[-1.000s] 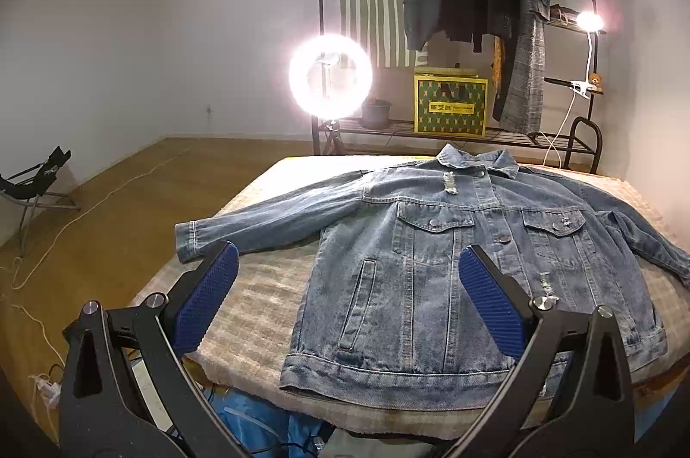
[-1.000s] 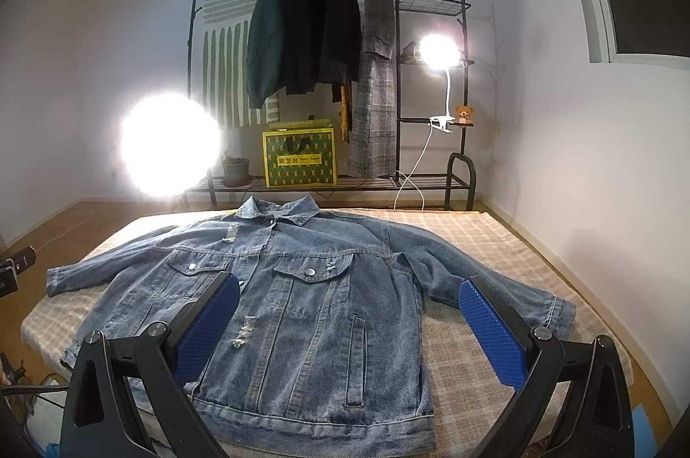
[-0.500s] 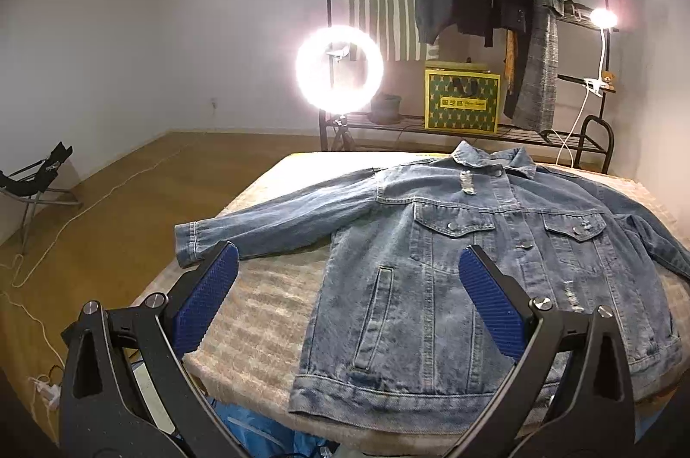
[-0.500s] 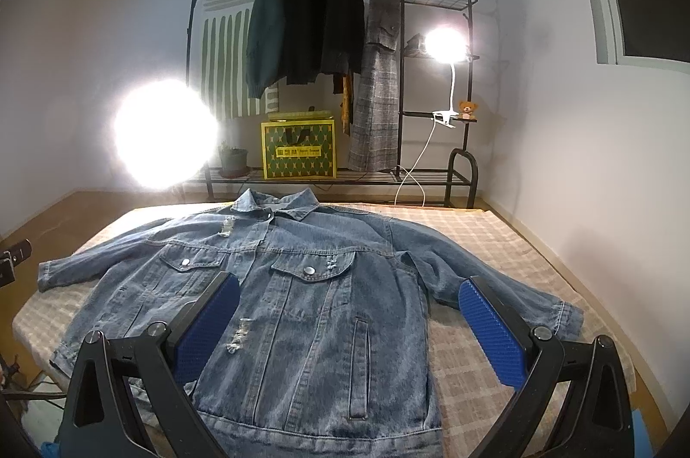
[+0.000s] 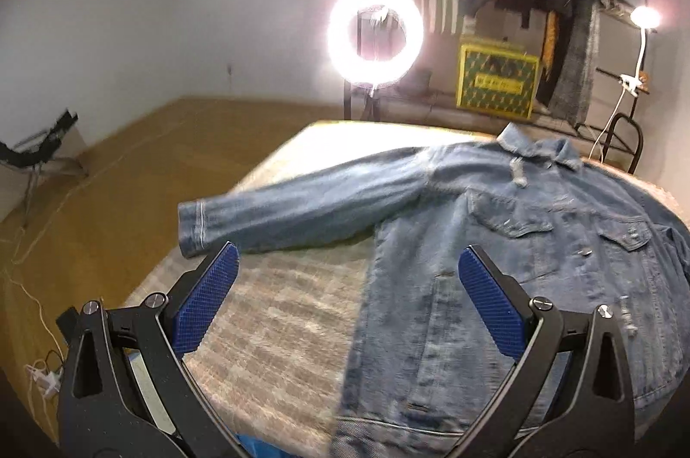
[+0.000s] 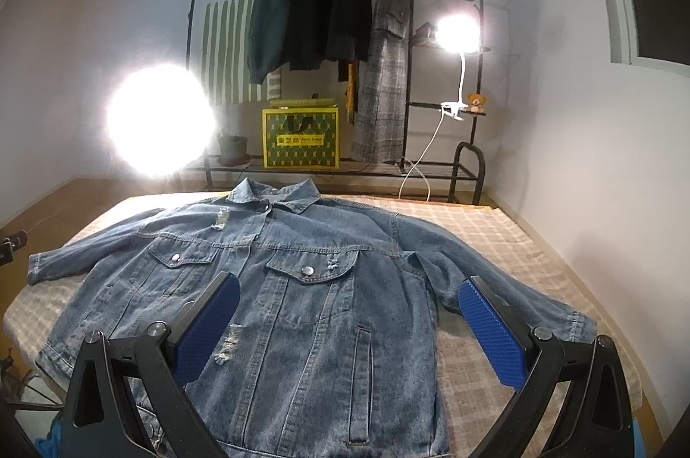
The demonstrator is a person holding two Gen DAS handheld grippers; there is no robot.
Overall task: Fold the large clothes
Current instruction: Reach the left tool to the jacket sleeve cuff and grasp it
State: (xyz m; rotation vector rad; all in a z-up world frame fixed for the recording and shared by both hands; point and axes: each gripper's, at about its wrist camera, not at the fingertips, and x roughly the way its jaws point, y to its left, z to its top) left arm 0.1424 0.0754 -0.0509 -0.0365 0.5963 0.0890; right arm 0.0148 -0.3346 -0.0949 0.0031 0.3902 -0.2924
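Note:
A blue denim jacket lies front up and spread flat on a checked bed cover, collar at the far end, both sleeves stretched out. In the left wrist view the jacket fills the right side, and its left sleeve cuff lies just beyond my left gripper. That gripper is open and empty, above the cover near the bed's near left corner. My right gripper is open and empty, above the jacket's lower front, with the right sleeve by its right finger.
A lit ring light stands past the bed's far left. A black clothes rack with hanging coats, a yellow-green box and a clip lamp stands behind. Wooden floor lies left, a white wall right.
My left gripper has moved left and forward over the bed, so the sleeve cuff is now close ahead. My right gripper has moved forward and lower over the jacket's front.

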